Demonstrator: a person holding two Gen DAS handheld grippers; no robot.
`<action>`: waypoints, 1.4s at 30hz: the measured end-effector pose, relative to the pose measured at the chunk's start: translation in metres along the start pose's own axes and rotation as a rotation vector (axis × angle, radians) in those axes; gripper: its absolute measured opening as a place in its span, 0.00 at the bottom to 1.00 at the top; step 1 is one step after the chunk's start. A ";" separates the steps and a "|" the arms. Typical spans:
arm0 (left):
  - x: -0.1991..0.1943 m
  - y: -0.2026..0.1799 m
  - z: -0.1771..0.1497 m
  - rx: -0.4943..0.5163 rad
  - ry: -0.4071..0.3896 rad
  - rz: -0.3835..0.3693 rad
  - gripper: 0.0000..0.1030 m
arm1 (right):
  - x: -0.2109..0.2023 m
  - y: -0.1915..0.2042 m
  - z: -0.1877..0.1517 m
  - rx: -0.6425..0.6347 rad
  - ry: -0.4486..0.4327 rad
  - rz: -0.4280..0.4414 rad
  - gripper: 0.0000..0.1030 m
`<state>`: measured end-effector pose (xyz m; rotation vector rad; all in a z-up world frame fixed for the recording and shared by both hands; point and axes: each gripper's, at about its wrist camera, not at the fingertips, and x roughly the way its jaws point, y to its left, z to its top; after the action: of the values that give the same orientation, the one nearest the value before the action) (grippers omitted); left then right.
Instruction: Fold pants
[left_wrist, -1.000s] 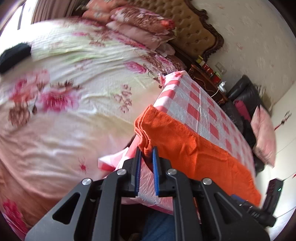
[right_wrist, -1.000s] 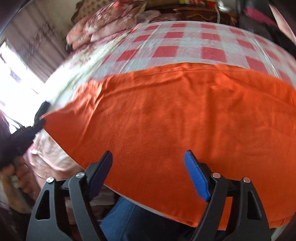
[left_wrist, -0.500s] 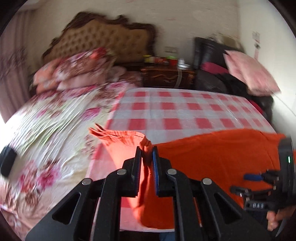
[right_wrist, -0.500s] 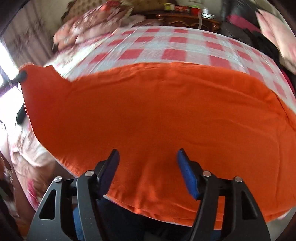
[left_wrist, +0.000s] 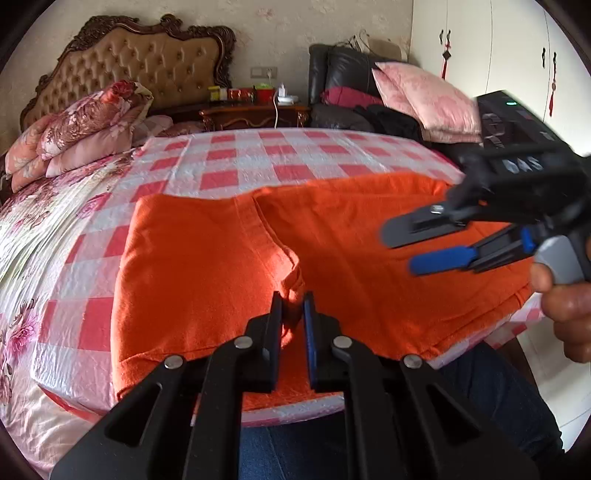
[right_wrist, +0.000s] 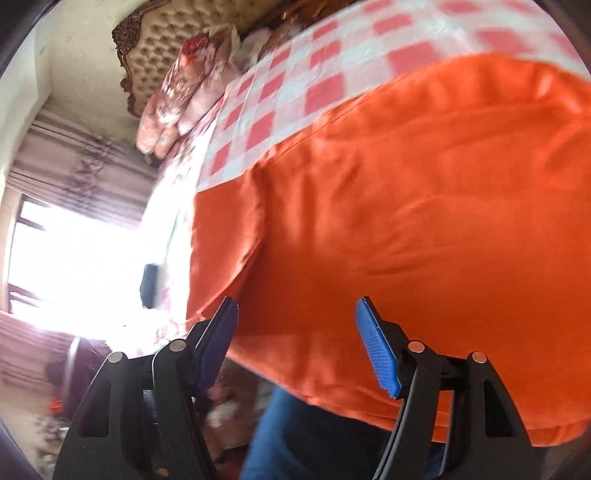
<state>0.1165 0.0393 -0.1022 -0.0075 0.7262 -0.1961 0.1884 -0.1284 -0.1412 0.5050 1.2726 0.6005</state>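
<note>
— Orange pants (left_wrist: 207, 266) lie across the checked cloth (left_wrist: 236, 158) on the bed, one end folded over the middle.
— And the left gripper (left_wrist: 293, 308)?
— It pinches the folded edge.
— The right gripper (right_wrist: 295, 332)?
— Its jaws stand wide above the fabric, gripping nothing.

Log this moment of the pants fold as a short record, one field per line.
surface: checked cloth over a floral bed
garment: orange pants, left part folded over the middle
left gripper: shut on a pinch of the folded pants edge
right gripper: open above the pants, nothing between its pads, jaws have just been closing a little
background: pillows by the headboard, nightstand behind
fold status: one fold laid over, not released
</note>
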 end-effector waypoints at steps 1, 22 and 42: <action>-0.004 0.001 0.000 0.003 -0.013 0.002 0.10 | 0.009 0.007 0.006 0.007 0.032 0.026 0.64; -0.032 -0.039 -0.012 0.219 -0.136 0.114 0.10 | 0.077 0.083 0.055 -0.171 -0.040 -0.133 0.08; -0.017 -0.085 -0.045 0.247 -0.177 0.109 0.59 | 0.052 0.011 0.044 -0.105 -0.061 -0.187 0.15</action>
<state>0.0593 -0.0383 -0.1188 0.2466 0.5211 -0.1776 0.2389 -0.0864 -0.1622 0.3114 1.2079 0.4882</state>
